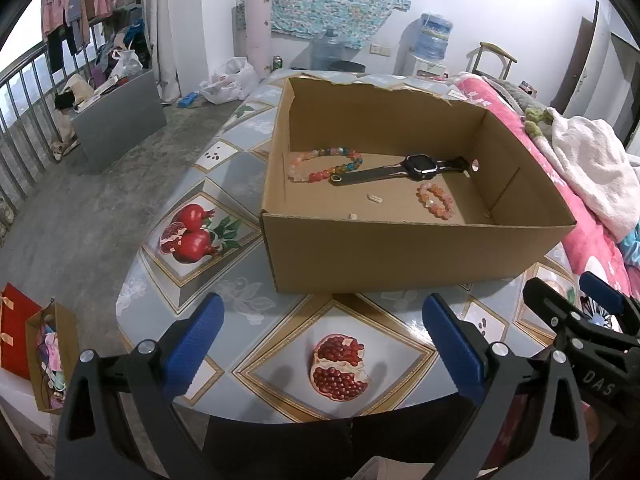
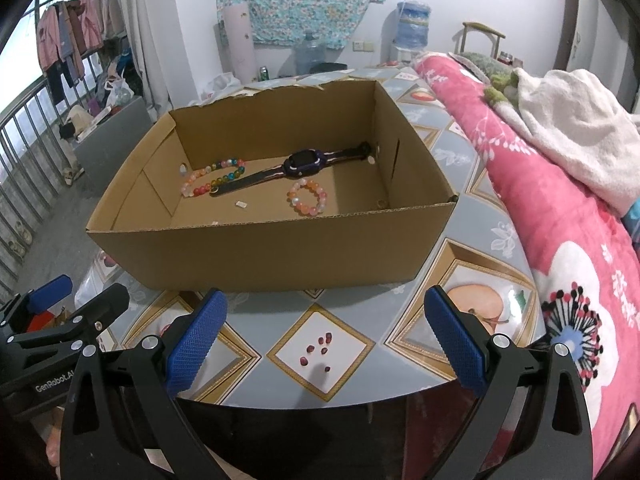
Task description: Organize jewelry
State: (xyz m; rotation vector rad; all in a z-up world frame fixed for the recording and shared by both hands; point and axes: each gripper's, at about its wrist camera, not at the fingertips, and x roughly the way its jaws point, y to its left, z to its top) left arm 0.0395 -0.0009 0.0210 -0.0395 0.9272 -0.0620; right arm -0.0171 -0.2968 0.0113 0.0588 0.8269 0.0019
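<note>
Two bead bracelets [image 1: 325, 165] [image 2: 307, 198] and a dark watch [image 1: 404, 169] lie inside the open cardboard box [image 1: 400, 252]. Both the left gripper [image 1: 320, 344] and right gripper [image 2: 324, 340] hover near it, spread wide and empty.

Both wrist views look forward and slightly down from the table's [image 1: 248, 312] near edge, close to the box [image 1: 400, 252]. The left view sits further left, the right further right; both share the box interior, table and back wall.
</note>
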